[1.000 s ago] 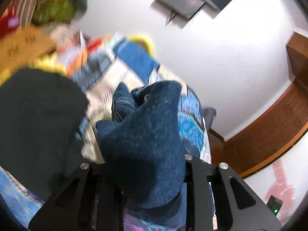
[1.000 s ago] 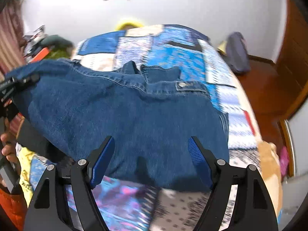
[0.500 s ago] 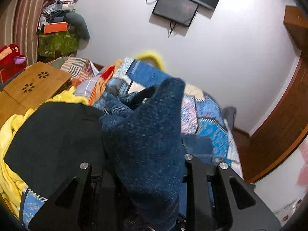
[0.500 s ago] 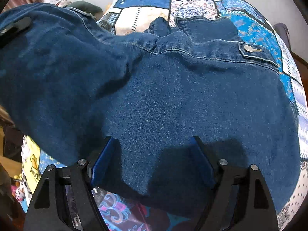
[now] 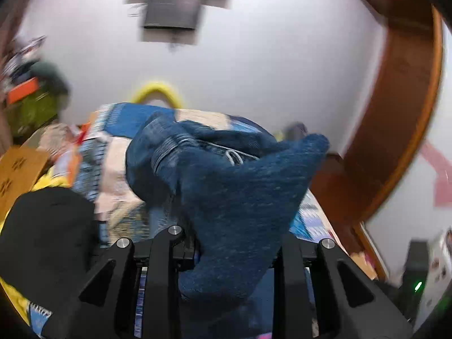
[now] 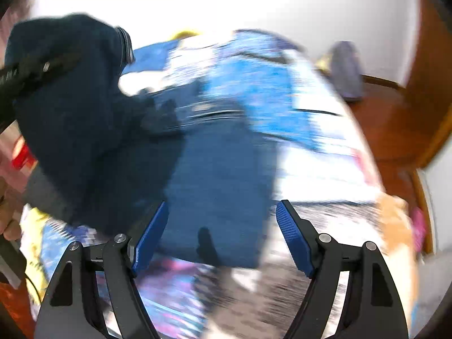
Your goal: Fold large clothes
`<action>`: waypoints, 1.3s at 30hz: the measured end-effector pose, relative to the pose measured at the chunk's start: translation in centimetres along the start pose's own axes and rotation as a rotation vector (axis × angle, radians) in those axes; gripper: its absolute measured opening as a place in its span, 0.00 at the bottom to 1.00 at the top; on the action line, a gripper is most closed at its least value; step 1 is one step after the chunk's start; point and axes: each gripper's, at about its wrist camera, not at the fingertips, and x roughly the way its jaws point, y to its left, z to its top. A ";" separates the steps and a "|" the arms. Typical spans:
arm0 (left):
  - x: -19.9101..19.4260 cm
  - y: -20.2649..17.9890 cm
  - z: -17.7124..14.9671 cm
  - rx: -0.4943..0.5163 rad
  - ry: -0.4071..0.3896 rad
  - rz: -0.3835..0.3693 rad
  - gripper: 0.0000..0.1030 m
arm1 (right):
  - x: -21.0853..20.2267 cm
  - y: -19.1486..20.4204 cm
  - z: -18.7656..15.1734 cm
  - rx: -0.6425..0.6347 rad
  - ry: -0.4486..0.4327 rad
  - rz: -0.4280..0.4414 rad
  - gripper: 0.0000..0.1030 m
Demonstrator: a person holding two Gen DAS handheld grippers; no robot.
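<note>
A large blue denim garment (image 6: pixel 220 175) lies on the patchwork quilt (image 6: pixel 268 90) of a bed. My left gripper (image 5: pixel 231 226) is shut on a bunched corner of the denim (image 5: pixel 240 197), which drapes over its fingers and hides the tips. In the right wrist view that gripper (image 6: pixel 42 67) holds the raised dark fold at the upper left. My right gripper (image 6: pixel 221 206) hovers over the near edge of the denim. Its blue pads stand wide apart, the jaws closing slightly, with nothing between them. Both views are motion-blurred.
A black garment (image 5: pixel 48 231) on yellow cloth lies at the left, beside a wooden lap table (image 5: pixel 17 169). A screen (image 5: pixel 175 8) hangs on the white wall. Wooden furniture (image 5: pixel 395 113) stands on the right. A grey bag (image 6: pixel 346 70) sits on the floor beyond the bed.
The left gripper has swung across and rolled with the denim corner. The denim's left side now hangs lifted and the spread cloth looks narrower. The right gripper has drawn back from it.
</note>
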 end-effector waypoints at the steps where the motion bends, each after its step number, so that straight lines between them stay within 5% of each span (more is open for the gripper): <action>1: 0.5 -1.2 -0.3 0.029 0.015 -0.014 0.23 | -0.6 -1.4 -0.5 0.025 -0.003 -0.028 0.74; 11: 8.0 -8.3 -10.7 0.225 0.396 -0.120 0.26 | -1.9 -7.2 -4.0 0.158 0.053 -0.099 0.74; 14: 7.1 -9.1 -12.2 0.318 0.389 -0.103 0.33 | -2.2 -7.2 -4.5 0.148 0.059 -0.099 0.74; 17: 5.8 -9.5 -12.0 0.317 0.427 -0.175 0.57 | -2.8 -6.8 -4.9 0.128 0.055 -0.094 0.74; 24: 1.1 -7.2 -9.6 0.225 0.401 -0.278 0.60 | -4.6 -4.9 -4.1 0.091 0.005 -0.058 0.74; 31: -1.7 -2.4 -6.6 0.224 0.275 -0.134 0.67 | -5.5 -0.2 -1.1 -0.013 -0.072 0.004 0.74; 39: 1.1 4.0 -7.5 0.157 0.349 -0.004 0.67 | -0.9 4.1 0.9 -0.095 -0.020 0.047 0.74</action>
